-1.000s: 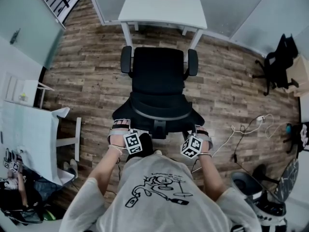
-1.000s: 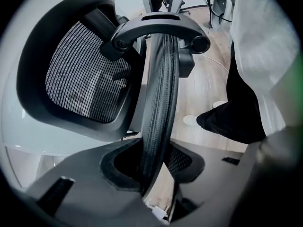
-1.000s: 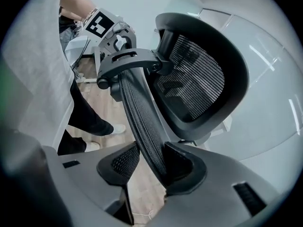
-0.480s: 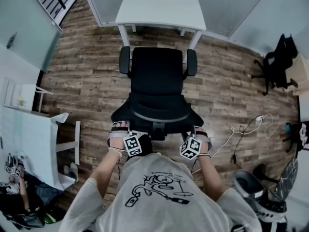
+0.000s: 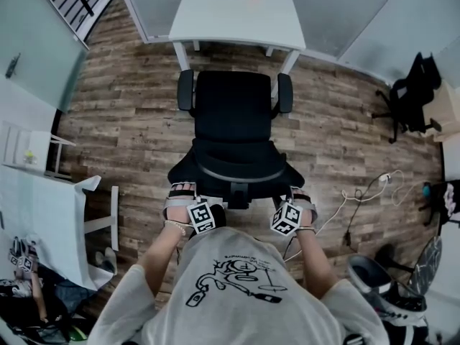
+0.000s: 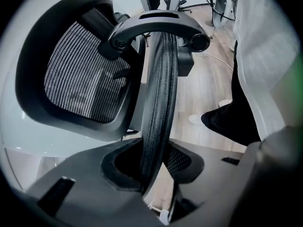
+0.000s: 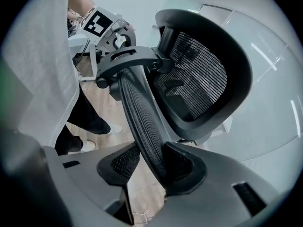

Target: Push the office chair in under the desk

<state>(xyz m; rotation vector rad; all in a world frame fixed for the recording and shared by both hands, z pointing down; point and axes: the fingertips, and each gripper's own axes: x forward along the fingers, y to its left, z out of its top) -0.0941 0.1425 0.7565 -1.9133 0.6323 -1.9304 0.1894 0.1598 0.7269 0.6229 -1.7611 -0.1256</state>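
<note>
Now, office chair (image 5: 233, 113): black, on the plank floor (image 5: 129, 121), seat toward the white desk (image 5: 237, 16), near it, not under it.
Left gripper (image 6: 154, 162): jaws clamped on the mesh edge of the chair's backrest (image 6: 158, 103).
Right gripper (image 7: 151, 167): jaws closed on the same backrest, other side edge.
Person (image 5: 237, 286): standing directly behind the chair.

The office chair (image 5: 233, 113) stands on the floor (image 5: 129, 121) just before the bench (image 5: 237, 16), seat toward it and not under it, with the person (image 5: 237, 286) right behind its backrest (image 5: 236, 165). The left gripper (image 5: 180, 192) sits at the backrest's left edge and the right gripper (image 5: 298, 195) at its right edge, each with the rim between its jaws. Well off to the right stands a second chair (image 5: 413, 92), and a cable (image 5: 363, 192) lies on the floor between it and the person.
</note>
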